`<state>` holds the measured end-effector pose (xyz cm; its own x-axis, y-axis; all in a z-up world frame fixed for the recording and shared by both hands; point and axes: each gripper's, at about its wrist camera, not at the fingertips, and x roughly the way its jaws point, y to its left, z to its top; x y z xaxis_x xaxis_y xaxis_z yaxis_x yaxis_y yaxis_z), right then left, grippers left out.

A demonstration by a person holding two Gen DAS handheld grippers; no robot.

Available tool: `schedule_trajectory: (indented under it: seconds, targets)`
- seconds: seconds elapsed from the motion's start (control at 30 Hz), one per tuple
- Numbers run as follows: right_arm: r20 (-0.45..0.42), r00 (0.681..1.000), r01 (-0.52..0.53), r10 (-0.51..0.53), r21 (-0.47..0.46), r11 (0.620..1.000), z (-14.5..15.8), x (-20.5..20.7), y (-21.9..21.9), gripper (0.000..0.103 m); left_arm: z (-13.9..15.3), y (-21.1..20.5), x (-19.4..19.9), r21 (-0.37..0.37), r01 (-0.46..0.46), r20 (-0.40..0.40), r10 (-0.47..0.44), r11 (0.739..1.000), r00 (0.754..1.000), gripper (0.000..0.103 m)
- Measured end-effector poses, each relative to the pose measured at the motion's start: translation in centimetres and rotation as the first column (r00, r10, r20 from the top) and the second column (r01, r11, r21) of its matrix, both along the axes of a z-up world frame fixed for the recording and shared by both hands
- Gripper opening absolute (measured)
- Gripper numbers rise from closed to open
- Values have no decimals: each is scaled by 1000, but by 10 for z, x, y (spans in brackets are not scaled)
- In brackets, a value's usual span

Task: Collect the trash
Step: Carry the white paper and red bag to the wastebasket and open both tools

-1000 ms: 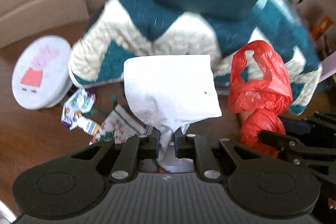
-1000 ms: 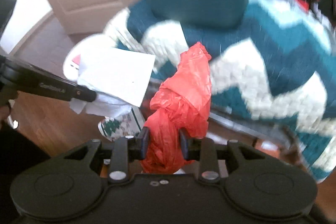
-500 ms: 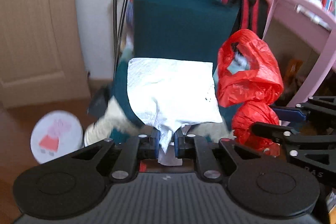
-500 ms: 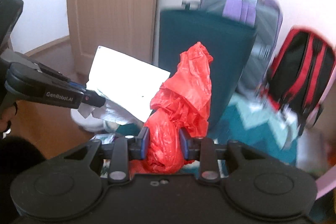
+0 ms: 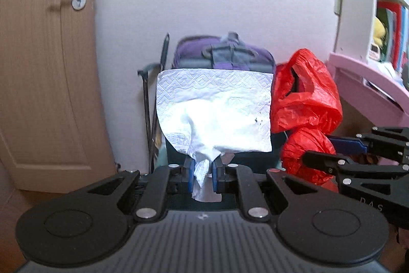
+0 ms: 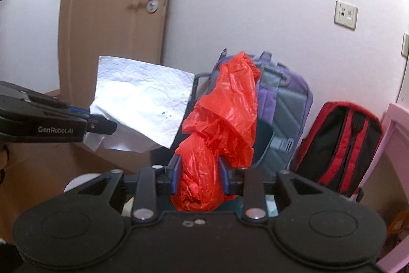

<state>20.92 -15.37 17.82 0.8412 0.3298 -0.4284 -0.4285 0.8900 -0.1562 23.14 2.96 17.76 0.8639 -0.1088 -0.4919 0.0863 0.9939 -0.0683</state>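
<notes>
Left hand-held gripper (image 5: 203, 174) is clenched on the bunched lower end of a white paper napkin (image 5: 217, 114); the sheet fans out above the jaws, held in the air. Right hand-held gripper (image 6: 196, 177) is clenched on a crumpled red plastic bag (image 6: 219, 124), raised just beside the napkin. Behind both: purple backpack (image 6: 286, 104) and red-black backpack (image 6: 340, 142) against the wall, wooden door (image 5: 43, 73) to the left.
</notes>
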Motion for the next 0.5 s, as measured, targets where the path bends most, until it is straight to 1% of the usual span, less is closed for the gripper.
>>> schedule_trajectory:
  seconds: [0.1,0.23,0.37,0.5]
  targets:
    - [3,1000,17,-17,12,1000,8,19,1,30,10,-1,25,14,-9,3,9,1000,1000,13]
    - [-15,999,40,-40,34,999,11,42,2,30,15,-3,51,30,-10,0,10,999,1000,13]
    - [-47,997,63,-61,46,997,4,72,3,30,6,-10,84,39,-10,-37,11,999,999,13]
    - [-76,995,74,-71,44,996,-6,95,5,30,-12,-18,110,54,3,-83,2,999,997,13]
